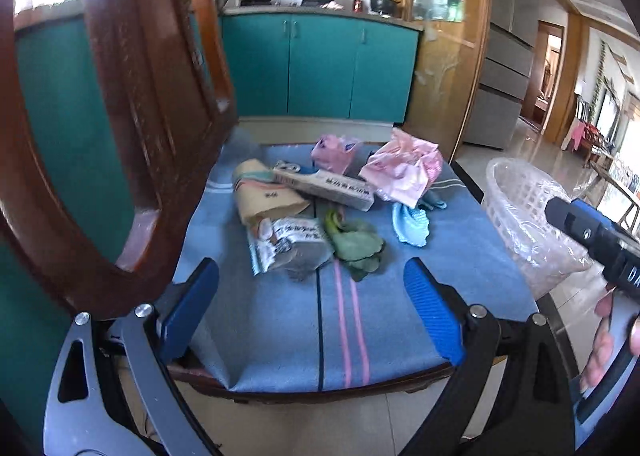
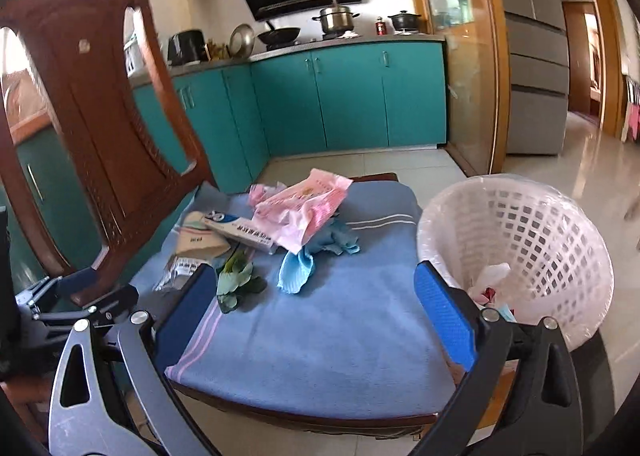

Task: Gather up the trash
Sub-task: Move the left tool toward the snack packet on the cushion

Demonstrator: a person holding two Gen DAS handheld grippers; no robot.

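Trash lies on the blue cushion (image 1: 280, 320) of a wooden chair: a white long box (image 1: 326, 185), a tan paper bag (image 1: 262, 196), a silver snack wrapper (image 1: 286, 244), green leaves (image 1: 354, 244), a light blue glove (image 1: 412, 222) and pink wrappers (image 1: 402, 170). My left gripper (image 1: 312, 300) is open and empty above the cushion's front. My right gripper (image 2: 316, 316) is open and empty, near the cushion's front right. The pink wrapper (image 2: 306, 206), box (image 2: 240, 232), glove (image 2: 296, 270) and leaves (image 2: 236, 284) also show in the right wrist view.
A white lattice bin (image 2: 532, 240) lined with clear plastic stands on the floor right of the chair, some trash inside. The chair's wooden back (image 2: 92, 128) rises at the left. Teal kitchen cabinets (image 2: 348, 96) stand behind. Tiled floor extends to the right.
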